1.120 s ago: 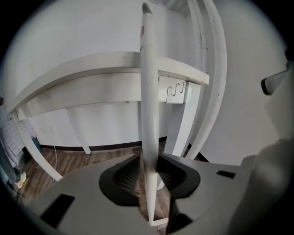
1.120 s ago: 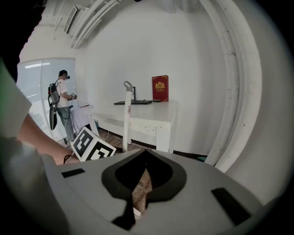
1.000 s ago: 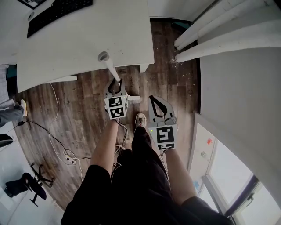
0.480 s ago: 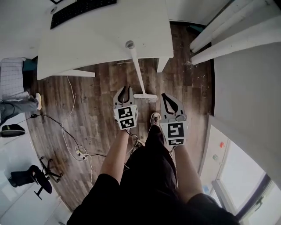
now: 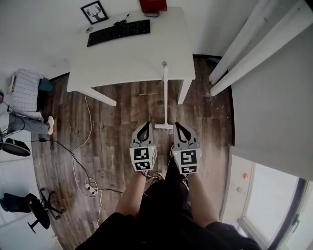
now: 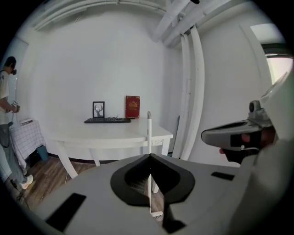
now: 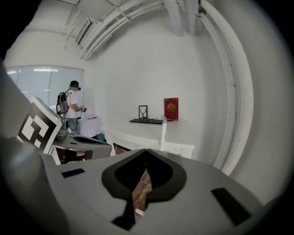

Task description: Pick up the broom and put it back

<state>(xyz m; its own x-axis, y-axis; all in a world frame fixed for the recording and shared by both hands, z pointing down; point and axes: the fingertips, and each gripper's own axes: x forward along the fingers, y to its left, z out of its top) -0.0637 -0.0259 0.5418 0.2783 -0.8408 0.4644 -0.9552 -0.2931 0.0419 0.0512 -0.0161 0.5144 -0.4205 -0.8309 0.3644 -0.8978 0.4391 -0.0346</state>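
Note:
The white broom [image 5: 165, 97] stands upright on the wooden floor, its handle top leaning against the front edge of the white table [image 5: 132, 53] and its head [image 5: 164, 127] on the boards. Both grippers hover side by side in front of it, apart from it. My left gripper [image 5: 144, 125] has just been closing and is now shut with nothing between its jaws. My right gripper [image 5: 177, 125] is also shut and empty. In the left gripper view the broom [image 6: 149, 131] rises beyond the closed left gripper [image 6: 149, 156]. In the right gripper view the broom [image 7: 163, 133] stands slightly right of the right gripper [image 7: 146, 150].
On the table lie a black keyboard [image 5: 119, 32], a framed picture [image 5: 94, 11] and a red book [image 5: 152, 5]. Cables and a power strip [image 5: 89, 188] trail over the floor at left. A person [image 7: 72, 108] stands far left. White pipes [image 5: 249, 44] run along the right wall.
The left gripper let go of the broom handle, drew back and up, and shut. The right gripper pulled back alongside it. The broom now stands leaning on the table edge.

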